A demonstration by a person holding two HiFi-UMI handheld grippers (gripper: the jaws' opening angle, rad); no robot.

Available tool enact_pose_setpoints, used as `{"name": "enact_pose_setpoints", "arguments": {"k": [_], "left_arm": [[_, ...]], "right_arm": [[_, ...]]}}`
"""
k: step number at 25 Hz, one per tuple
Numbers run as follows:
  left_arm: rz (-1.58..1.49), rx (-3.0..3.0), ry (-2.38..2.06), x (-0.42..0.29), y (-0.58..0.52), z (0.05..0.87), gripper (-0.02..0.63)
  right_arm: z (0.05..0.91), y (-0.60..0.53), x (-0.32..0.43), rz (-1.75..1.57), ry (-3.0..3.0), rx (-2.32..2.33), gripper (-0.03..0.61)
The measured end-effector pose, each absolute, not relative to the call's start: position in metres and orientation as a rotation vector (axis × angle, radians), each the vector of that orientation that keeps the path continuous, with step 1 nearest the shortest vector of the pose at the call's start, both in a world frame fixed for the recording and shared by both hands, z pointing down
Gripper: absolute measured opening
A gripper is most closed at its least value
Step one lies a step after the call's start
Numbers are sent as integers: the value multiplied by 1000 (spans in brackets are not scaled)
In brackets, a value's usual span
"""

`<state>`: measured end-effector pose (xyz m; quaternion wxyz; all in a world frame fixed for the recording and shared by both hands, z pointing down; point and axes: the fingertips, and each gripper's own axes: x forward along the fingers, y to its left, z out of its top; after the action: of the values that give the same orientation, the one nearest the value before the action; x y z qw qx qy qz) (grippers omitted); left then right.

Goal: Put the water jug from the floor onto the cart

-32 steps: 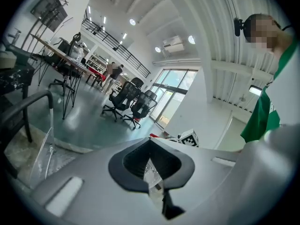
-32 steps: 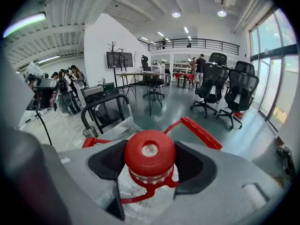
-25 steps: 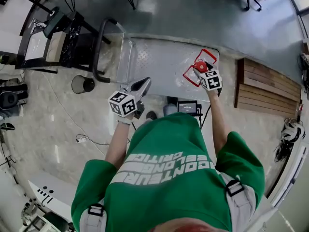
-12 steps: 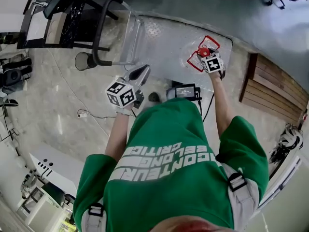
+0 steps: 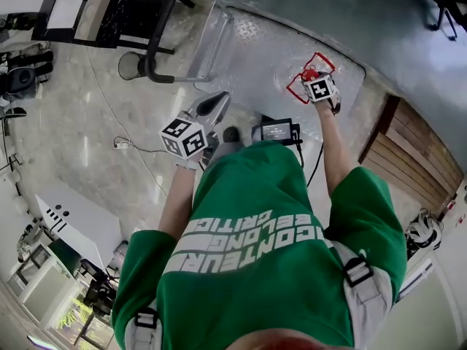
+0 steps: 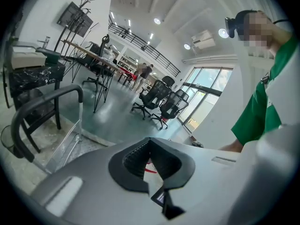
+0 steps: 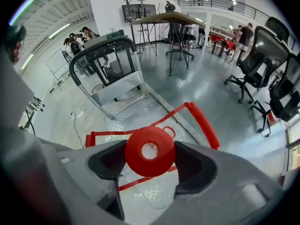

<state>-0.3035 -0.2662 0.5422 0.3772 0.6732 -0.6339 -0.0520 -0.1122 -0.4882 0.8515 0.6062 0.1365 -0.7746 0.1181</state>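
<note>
The water jug (image 5: 300, 87) is clear plastic with a red cap (image 7: 150, 150) and a red carrying frame (image 7: 202, 121). It is over the right end of the cart's diamond-plate deck (image 5: 252, 53); I cannot tell if its base rests on the deck. My right gripper (image 5: 312, 79) points steeply down, its jaws spread wide and its pads pressed on either side of the red cap (image 5: 309, 74). In its own view the right gripper (image 7: 150, 159) has the cap filling the gap. My left gripper (image 5: 213, 105) hovers beside the cart's near edge, shut and empty, with its tips together (image 6: 151, 146).
The cart's black push handle (image 5: 162, 28) rises at the deck's left end. A round black bin (image 5: 131, 65) and dark tables (image 5: 109, 6) stand further left. A small screen device (image 5: 277, 130) and a cable (image 5: 124, 146) lie on the floor near my feet. A wooden pallet (image 5: 427, 159) lies to the right.
My right gripper has sunk toward the cart deck with the jug's cap in its jaws. The left gripper has drifted a little and tilted. The head view has swung leftward.
</note>
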Motion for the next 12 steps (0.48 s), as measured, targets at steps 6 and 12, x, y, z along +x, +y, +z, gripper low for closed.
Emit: {"name": "enact_pose_setpoints", "arguments": {"k": [6, 12], "left_arm": [[-137, 1660, -1663, -310, -262, 544, 14], [-143, 1625, -1688, -317, -256, 546, 14]], "right_arm": [[875, -502, -123, 210, -1748, 295, 296], [895, -495, -130, 235, -1722, 276, 296]]}}
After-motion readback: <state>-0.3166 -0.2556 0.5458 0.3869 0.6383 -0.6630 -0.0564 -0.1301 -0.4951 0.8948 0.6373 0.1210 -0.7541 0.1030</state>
